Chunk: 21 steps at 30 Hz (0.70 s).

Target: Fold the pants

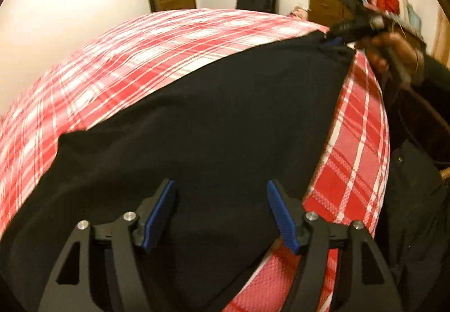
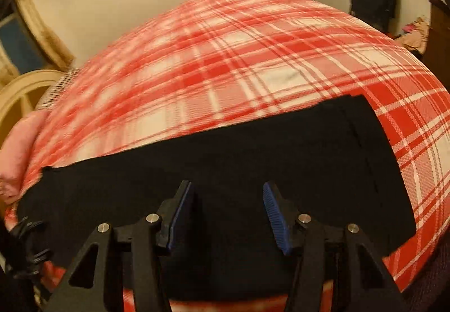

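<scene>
A red-and-white plaid bedspread (image 2: 225,58) fills both views, its far edge blurred. On it lie the black pants (image 2: 225,171), flat in a long band — in the left wrist view they stretch from 7 o'clock up to 1 o'clock, where their end is hard to make out. The left gripper (image 1: 220,210) hovers over the near end with its jaws apart, holding nothing. The right gripper (image 2: 227,213) is likewise spread above the cloth. At 2 o'clock in the left view a blurred hand (image 1: 391,50) grips the other tool.
</scene>
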Tool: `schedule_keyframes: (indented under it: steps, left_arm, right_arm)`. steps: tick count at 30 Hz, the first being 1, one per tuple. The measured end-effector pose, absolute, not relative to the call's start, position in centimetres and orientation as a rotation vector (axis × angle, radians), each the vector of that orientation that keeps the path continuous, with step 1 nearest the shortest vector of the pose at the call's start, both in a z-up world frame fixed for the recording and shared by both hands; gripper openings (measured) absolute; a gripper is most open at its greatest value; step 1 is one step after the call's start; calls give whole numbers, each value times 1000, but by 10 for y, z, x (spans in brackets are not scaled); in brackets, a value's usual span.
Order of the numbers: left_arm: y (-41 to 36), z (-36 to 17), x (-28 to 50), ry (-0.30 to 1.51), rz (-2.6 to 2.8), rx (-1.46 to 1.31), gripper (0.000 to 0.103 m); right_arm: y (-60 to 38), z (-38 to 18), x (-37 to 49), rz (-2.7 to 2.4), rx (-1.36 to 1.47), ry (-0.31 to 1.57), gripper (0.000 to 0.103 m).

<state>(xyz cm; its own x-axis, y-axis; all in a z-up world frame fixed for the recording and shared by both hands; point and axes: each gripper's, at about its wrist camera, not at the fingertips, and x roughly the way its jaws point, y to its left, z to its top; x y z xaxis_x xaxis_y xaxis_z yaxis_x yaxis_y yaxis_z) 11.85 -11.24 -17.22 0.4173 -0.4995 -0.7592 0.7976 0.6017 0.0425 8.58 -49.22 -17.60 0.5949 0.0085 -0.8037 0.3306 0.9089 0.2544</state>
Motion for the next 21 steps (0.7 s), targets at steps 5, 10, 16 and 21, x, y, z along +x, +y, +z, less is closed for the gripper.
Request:
schedule_keyframes:
  steps: [5, 10, 16, 21]
  left_arm:
    - [-81, -163, 118, 739, -782, 385, 73]
    - [-50, -164, 127, 735, -669, 344, 77]
    - [-8, -159, 137, 743, -511, 270, 80]
    - [15, -167, 137, 751, -421, 284, 80]
  right_arm:
    - [-482, -161, 89, -170, 387, 908, 54]
    - [-456, -174, 103, -158, 296, 982, 54]
    - [-440, -153, 109, -85, 317, 929, 54]
    - [-360, -126, 136, 139, 230, 921, 54]
